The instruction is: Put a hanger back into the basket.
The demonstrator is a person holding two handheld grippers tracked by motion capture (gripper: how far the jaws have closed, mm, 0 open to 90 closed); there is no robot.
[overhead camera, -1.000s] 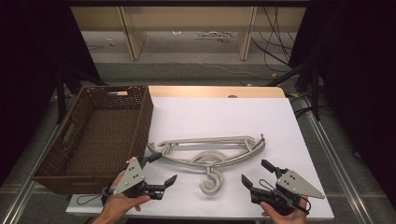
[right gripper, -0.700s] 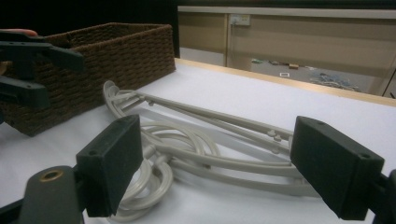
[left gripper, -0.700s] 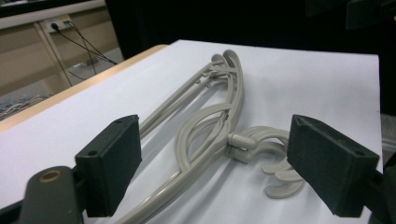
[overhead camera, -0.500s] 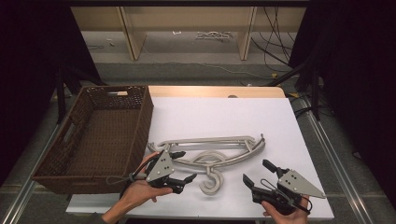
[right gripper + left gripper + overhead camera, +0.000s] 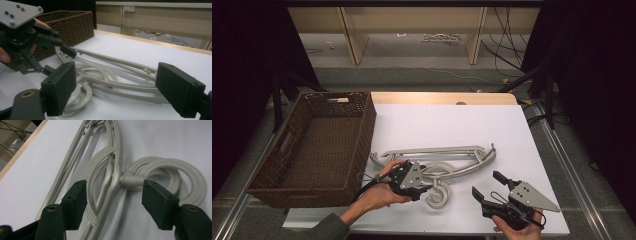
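Two pale grey plastic coat hangers (image 5: pixel 447 162) lie stacked flat on the white table (image 5: pixel 452 122), beside the brown wicker basket (image 5: pixel 312 145). I have the left gripper (image 5: pixel 113 195) straddling their necks; its jaws have just been closing, pads not yet touching. Right gripper (image 5: pixel 494 187) hovers wide, empty. Grasp, lift and transfer to the basket presumably remain.

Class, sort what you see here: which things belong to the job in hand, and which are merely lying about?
In the job: grey hangers; left gripper, jaws closing around their neck, not yet touching; wicker basket beside them, probably.
Lying about: right gripper, open, idle; cables and shelving behind the table.
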